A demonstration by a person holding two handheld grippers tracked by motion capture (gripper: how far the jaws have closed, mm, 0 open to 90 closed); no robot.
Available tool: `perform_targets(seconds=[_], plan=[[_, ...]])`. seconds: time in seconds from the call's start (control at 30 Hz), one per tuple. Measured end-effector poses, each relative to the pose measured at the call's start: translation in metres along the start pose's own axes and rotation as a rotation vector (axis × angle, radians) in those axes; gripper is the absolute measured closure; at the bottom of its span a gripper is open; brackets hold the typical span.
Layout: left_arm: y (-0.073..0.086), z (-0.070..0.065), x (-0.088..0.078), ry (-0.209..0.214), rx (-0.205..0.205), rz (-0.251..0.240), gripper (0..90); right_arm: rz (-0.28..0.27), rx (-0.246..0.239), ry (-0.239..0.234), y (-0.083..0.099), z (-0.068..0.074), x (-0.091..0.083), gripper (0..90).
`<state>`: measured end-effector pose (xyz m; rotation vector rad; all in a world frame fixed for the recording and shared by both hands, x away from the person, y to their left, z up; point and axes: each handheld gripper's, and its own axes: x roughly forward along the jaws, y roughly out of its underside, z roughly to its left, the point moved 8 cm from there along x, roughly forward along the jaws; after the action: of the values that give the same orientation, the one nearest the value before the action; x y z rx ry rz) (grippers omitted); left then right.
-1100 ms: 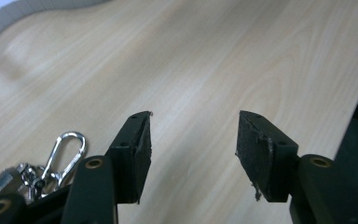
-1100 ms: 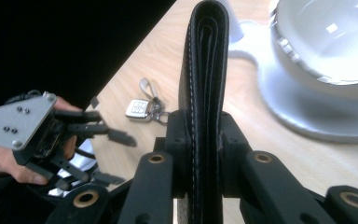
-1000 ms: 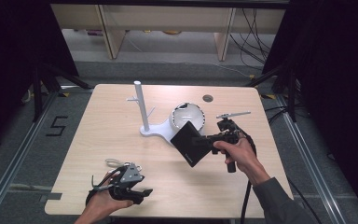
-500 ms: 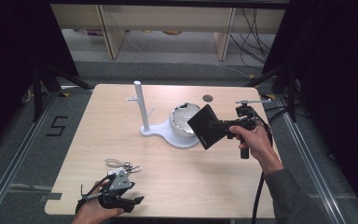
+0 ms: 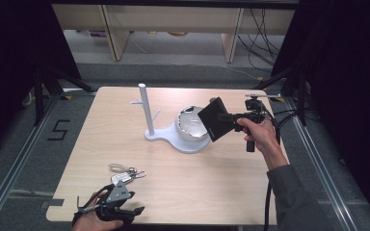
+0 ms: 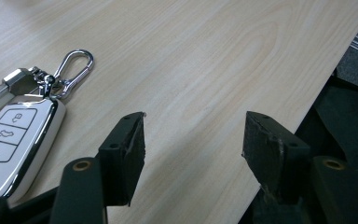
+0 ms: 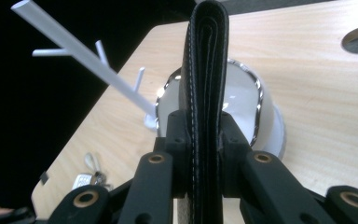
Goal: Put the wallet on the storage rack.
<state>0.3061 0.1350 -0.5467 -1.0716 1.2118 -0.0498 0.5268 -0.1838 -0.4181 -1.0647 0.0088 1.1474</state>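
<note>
Wallet (image 7: pixel 204 70), folded stitched black leather, flat.

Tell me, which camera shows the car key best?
The left gripper view: the car key lies close up, buttons and clip plain. The high view shows it small on the table; the right gripper view shows it tiny and far off.

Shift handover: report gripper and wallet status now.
Right gripper shut on wallet, above bowl. Left gripper open, beside key fob. Nothing obstructing.
</note>
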Motion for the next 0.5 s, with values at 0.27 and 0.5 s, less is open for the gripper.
perform_targets(seconds=[0.27,0.5], plan=[[0.002,0.0,0.0,0.005,0.002,0.004,38.5,-0.005,0.015,0.019,-0.01,-0.004,0.015,78.4],[0.004,0.001,-0.001,-0.003,0.0,0.01,38.6,0.026,0.098,0.035,-0.014,-0.003,0.028,78.4]])
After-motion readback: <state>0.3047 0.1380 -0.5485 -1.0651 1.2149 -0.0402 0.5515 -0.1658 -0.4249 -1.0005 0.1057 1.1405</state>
